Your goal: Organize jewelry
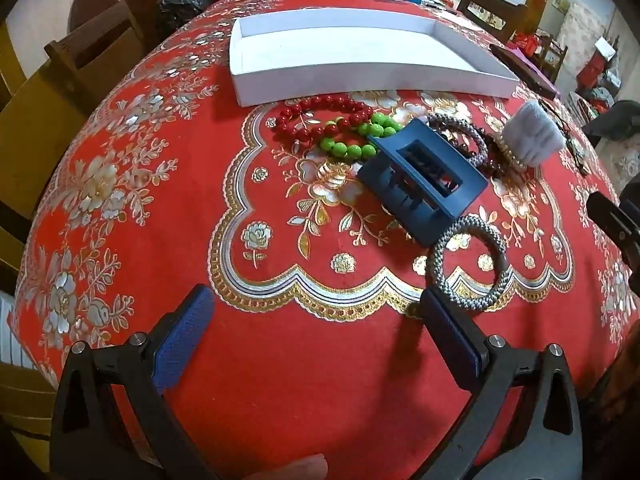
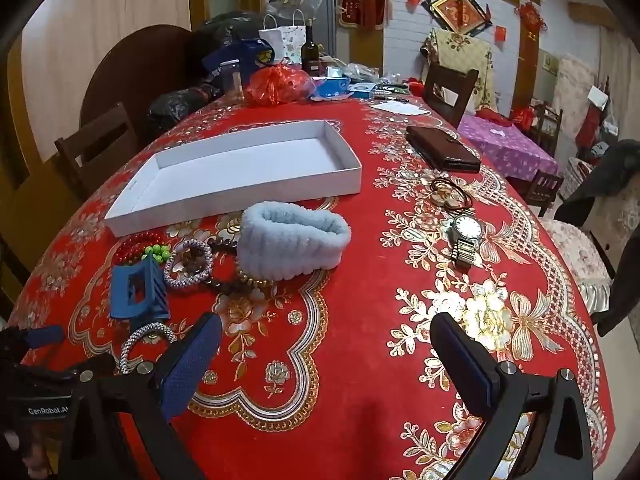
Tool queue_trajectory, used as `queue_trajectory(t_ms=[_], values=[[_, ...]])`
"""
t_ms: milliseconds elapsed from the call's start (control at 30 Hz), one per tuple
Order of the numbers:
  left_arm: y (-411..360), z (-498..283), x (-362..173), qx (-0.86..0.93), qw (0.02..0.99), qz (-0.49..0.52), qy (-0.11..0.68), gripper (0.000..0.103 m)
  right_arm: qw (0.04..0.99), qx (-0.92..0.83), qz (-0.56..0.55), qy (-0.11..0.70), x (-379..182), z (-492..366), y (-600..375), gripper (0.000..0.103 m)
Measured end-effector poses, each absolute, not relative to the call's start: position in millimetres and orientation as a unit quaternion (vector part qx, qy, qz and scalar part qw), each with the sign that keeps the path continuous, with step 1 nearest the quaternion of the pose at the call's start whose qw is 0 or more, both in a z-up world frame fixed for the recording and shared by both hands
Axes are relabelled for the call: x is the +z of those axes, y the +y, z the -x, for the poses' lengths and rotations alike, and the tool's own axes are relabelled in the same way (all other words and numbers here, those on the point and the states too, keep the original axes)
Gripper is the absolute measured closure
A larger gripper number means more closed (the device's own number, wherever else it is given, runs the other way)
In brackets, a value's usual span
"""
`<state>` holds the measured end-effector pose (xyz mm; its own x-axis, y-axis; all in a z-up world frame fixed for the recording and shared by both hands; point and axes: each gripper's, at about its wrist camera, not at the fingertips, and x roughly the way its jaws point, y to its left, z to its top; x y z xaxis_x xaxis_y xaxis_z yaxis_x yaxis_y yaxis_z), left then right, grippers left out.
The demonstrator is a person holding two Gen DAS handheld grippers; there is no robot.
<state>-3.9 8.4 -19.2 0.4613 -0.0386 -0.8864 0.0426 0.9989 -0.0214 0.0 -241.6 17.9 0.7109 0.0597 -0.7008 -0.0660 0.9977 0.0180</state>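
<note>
A white shallow box [image 1: 320,80] [image 2: 208,204] lies on the red tablecloth. In front of it lie a red bead bracelet [image 1: 320,114], a green bead bracelet [image 1: 356,140], a blue hair claw [image 1: 424,180] [image 2: 138,288], grey braided rings [image 1: 466,266] [image 2: 188,264], a pale blue fluffy band [image 2: 294,240] [image 1: 532,136], dark and pearl beads [image 2: 248,280], a wristwatch [image 2: 466,236] and brown hair ties [image 2: 452,192]. My left gripper [image 1: 316,312] is open and empty, near the closer grey ring. My right gripper [image 2: 326,340] is open and empty over the cloth.
A brown wallet [image 2: 442,148] lies right of the box. Bags, a bottle [image 2: 310,50] and clutter fill the far end of the table. Wooden chairs [image 1: 92,44] [image 2: 450,88] stand around the table. The right gripper shows at the left view's right edge [image 1: 616,220].
</note>
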Motion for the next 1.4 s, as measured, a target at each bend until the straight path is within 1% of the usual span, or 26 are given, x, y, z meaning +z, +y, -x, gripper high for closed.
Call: queue_trajectory(t_ms=[267, 500, 667, 767, 900, 1100, 1400], values=[[7.5, -0.8, -19.7, -0.008, 0.857, 0.001, 0.515, 0.000, 0.927, 0.039, -0.005, 0.373, 19.5, 0.8, -242.5, 0.000], [2.7, 4.1, -14.7, -0.019, 0.882, -0.007, 0.472, 0.000, 0.932, 0.039, -0.010, 0.361, 20.7, 3.0, -242.4, 0.000], [0.8, 1.6, -18.0, -0.037, 0.871, -0.017, 0.489, 0.000, 0.927, 0.034, -0.004, 0.374, 16.6, 0.0, -240.5, 0.000], [2.6, 1.1, -18.9, -0.050, 0.862, 0.000, 0.504, 0.000, 0.925, 0.040, -0.005, 0.379, 16.4, -0.6, -241.3, 0.000], [-0.4, 3.4, -12.9, -0.024, 0.871, -0.026, 0.490, 0.000, 0.925, 0.047, -0.005, 0.376, 17.5, -0.6, -239.7, 0.000], [-2.1, 4.3, -11.2, -0.045, 0.869, 0.002, 0.492, 0.001, 0.926, 0.049, -0.011, 0.375, 17.8, -0.6, -240.9, 0.000], [-0.7, 8.8, -10.7, -0.031, 0.874, 0.003, 0.485, 0.001, 0.926, 0.053, -0.009, 0.372, 18.8, 1.3, -239.6, 0.000]])
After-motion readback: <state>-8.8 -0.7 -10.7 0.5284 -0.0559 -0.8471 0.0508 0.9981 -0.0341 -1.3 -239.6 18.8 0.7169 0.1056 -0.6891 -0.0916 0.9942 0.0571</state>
